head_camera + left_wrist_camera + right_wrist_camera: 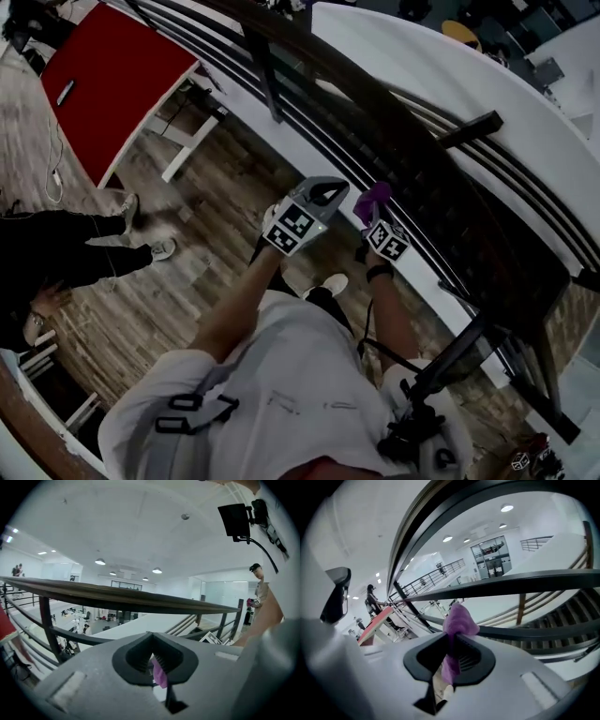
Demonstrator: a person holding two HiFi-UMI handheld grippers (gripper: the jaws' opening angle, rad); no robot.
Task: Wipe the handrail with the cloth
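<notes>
Cloth [459, 621] pinched in right tool [453, 641] near handrail [417, 164].

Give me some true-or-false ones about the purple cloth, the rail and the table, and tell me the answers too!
1. The right hand-held gripper is pinching a purple cloth. True.
2. The cloth is lying on the wooden floor. False: it is held up between the right hand-held gripper's jaws, close to the handrail.
3. The handrail is bright white. False: it is dark.
4. The table beside the railing has a red top. True.
</notes>
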